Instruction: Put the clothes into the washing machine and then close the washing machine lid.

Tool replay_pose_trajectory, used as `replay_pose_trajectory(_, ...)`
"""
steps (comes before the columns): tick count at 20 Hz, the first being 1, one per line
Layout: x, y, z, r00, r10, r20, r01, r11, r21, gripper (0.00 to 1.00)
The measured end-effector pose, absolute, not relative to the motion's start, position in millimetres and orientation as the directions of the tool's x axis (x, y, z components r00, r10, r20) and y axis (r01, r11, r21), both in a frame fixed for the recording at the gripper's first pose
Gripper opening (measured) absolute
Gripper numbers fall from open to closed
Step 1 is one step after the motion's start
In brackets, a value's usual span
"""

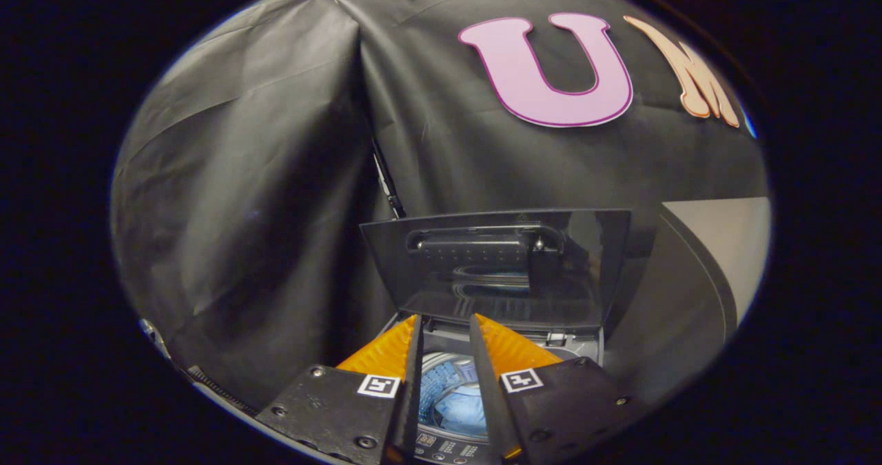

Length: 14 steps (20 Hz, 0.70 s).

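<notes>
Black cloth hangs as the booth's wall (275, 176) behind everything, creased and folded at a seam, with a pale strip of bare wall (723, 244) showing past its right side. Low in front of the cloth stands the washing machine (582, 348), a top-loader seen from above. Its lid (496, 265) is raised and stands nearly upright at the back of the opening, dark and glossy, with a moulded handle recess across its upper part and faint reflections of the drum lower down. Beneath the lid the drum is open, and blue clothes (458, 403) lie inside it, seen through the gap between the fingers; one piece looks knitted, the rest smoother. Nearer still, a strip of the control panel (441, 444) with small buttons shows at the machine's front edge. The gripper (444, 324) hovers over the opening with its two fingers parted and nothing held between them, their tips just short of the lid's lower edge, touching neither the lid nor the clothes
</notes>
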<state>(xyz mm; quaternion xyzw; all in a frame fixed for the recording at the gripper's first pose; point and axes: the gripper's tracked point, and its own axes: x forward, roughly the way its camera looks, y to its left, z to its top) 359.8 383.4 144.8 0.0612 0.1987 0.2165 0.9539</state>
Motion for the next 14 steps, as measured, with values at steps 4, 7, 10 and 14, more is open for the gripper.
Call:
replay_pose_trajectory(4, 356.3, 381.5, 143.2, 0.828, 0.431, -0.360, -0.380, 0.902, 0.206, 0.42)
replay_pose_trajectory(7, 355.9, 379.3, 140.7, 0.830, 0.422, -0.364, -0.374, 0.906, 0.197, 0.45)
replay_pose_trajectory(10, 355.2, 377.1, 140.5, 0.831, 0.421, -0.364, -0.374, 0.907, 0.194, 0.52)
replay_pose_trajectory(14, 360.6, 374.2, 147.5, 0.842, 0.408, -0.353, -0.360, 0.912, 0.195, 0.71)
